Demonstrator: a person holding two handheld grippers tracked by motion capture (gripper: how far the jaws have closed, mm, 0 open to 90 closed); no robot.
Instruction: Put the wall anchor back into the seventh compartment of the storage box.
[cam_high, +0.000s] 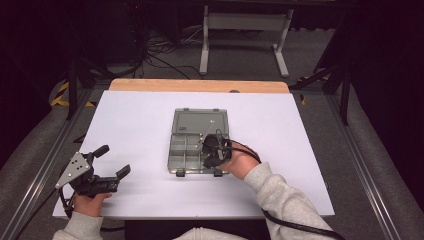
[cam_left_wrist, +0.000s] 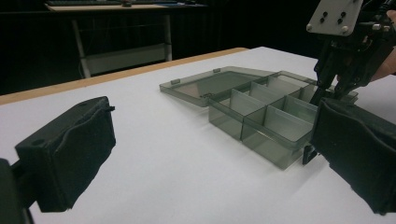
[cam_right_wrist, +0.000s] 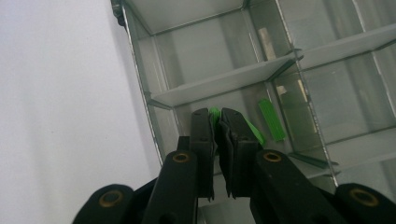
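Right tool (cam_right_wrist: 218, 122) is down inside the box (cam_high: 179, 156), jaws pressed together on a green piece (cam_right_wrist: 214, 114) in a compartment by the box's right wall; a second green strip (cam_right_wrist: 272, 119) lies flat beside it. Left tool (cam_high: 113, 161), jaws spread wide, holds nothing, well left of the box on the white worktop (cam_high: 135, 125). The lid (cam_high: 200, 121) lies flat behind.

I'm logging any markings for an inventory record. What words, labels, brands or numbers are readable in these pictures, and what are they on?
None: no readable text in any view.
The organiser box and its open lid: clear plastic, no print visible.
The green piece clamped in the right gripper, and the green strip beside it: plain.
The left gripper and the grey plate: screws only, no marks.
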